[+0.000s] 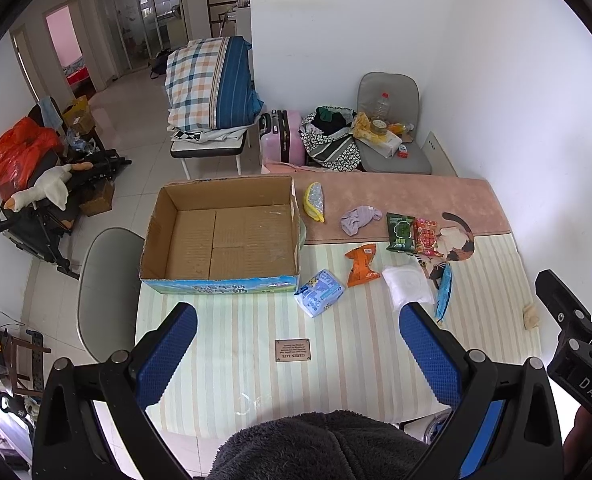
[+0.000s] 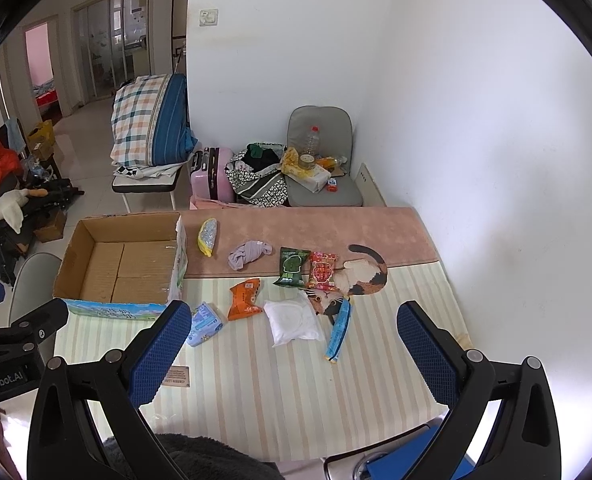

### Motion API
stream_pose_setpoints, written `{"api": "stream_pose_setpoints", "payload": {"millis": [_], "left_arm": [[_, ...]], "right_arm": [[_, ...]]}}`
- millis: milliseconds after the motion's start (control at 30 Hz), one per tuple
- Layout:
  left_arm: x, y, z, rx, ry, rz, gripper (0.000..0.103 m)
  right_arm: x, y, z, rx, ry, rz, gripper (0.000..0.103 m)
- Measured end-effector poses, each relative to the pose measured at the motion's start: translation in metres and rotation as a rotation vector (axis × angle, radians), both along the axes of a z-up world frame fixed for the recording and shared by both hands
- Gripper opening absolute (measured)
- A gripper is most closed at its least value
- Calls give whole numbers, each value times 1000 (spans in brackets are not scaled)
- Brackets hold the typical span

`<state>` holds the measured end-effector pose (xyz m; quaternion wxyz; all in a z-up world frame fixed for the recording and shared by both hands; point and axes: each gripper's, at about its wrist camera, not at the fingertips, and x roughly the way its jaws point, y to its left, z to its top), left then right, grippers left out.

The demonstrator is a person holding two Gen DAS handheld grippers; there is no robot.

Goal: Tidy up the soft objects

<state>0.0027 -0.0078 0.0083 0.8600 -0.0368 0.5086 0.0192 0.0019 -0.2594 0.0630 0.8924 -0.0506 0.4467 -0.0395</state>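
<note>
Nearby, crinkly packets [image 1: 360, 265] beside corrugated box [image 1: 223, 236].

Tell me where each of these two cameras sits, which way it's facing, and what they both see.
Left wrist: on the left gripper, looking forward over the table at the cardboard box; its open blue fingers and the right gripper show.
Right wrist: on the right gripper, further right, facing the white pouch; its open fingers show.
Both share the box, the orange packet and the cat mat.
</note>
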Motion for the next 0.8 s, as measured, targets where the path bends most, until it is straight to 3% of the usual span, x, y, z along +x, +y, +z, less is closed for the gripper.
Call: {"api": "stream_pose_setpoints", "payload": {"millis": [800], "left_arm": [[-1, -2, 5, 0, -8, -2, 103]], "right_arm": [[-7, -7, 7, 10, -16, 4, 103]]}}
